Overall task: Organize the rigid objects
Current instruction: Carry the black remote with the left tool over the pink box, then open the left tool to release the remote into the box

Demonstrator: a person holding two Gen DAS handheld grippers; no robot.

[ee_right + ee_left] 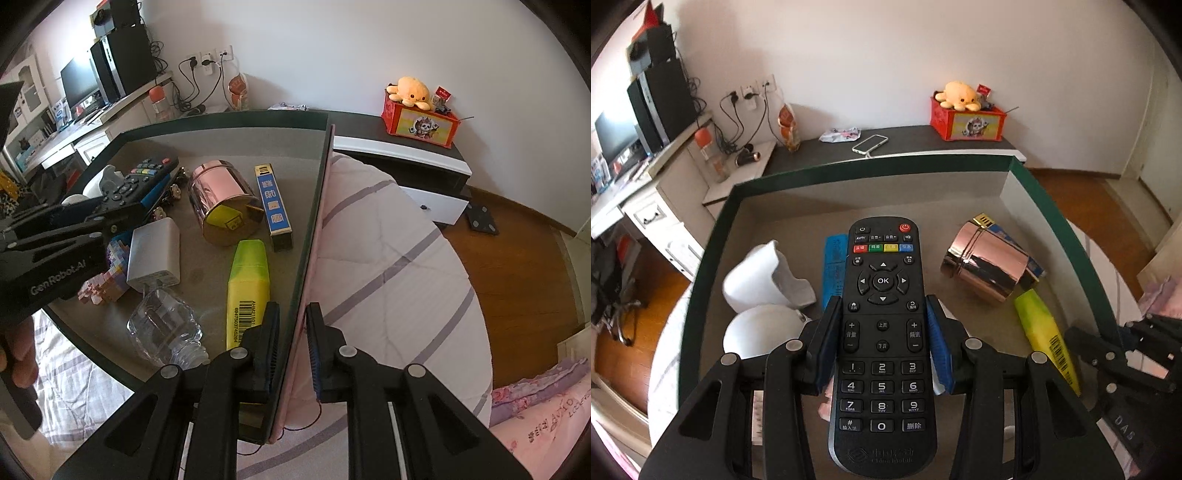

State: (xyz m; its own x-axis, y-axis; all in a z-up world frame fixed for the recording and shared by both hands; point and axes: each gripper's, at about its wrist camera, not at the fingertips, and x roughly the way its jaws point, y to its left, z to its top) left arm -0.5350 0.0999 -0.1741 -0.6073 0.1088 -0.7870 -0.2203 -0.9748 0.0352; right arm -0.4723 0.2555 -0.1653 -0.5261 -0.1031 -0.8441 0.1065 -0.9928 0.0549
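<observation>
clear glass bottle (166, 328) only in right wrist view

both views are bright with soft daylight, strongest on the white wall (923, 55), which washes out toward the right. shadows are faint and blurry. the shiny pink tin (988, 262) mirrors the room and shows a small glare spot; in the right wrist view its gold base (231, 223) glows. the fisheye lens bends the box rim (871, 168) into a curve, and the corners go dark. the centre is sharp; the edges smear, most of all the floor (624, 350) at left.
</observation>
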